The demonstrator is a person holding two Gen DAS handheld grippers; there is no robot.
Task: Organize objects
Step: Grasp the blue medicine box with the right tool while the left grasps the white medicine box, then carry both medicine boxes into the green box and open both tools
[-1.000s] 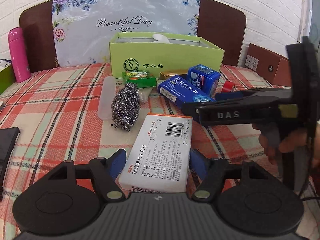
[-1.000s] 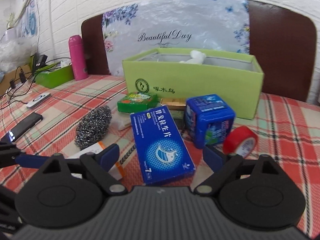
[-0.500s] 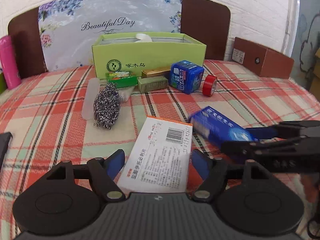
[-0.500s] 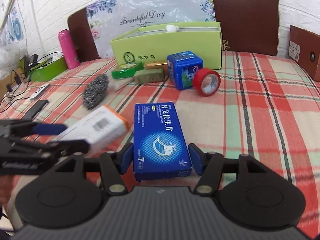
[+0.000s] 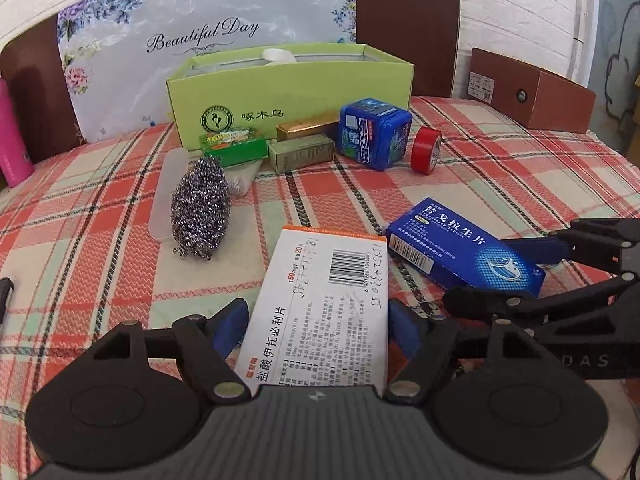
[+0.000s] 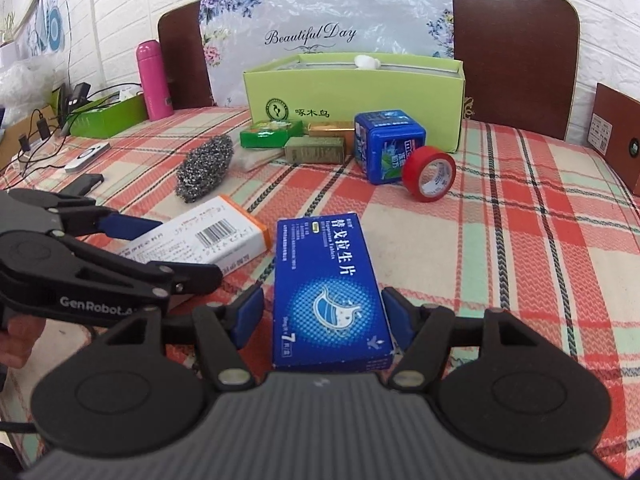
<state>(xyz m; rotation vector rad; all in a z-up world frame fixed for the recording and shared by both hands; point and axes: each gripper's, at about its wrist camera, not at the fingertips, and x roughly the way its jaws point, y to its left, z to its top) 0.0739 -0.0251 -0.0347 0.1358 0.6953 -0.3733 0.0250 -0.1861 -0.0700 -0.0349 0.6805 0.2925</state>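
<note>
White medicine box clamped in left gripper, blue medicine box clamped in right gripper; both held low over plaid tablecloth.
Carry step, likely; next calls for setting both down by green box.

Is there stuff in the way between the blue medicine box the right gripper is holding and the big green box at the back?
Yes. In front of the green box sit a blue tin, red tape roll and small olive box. The blue medicine box would probably have to go over them.
</note>
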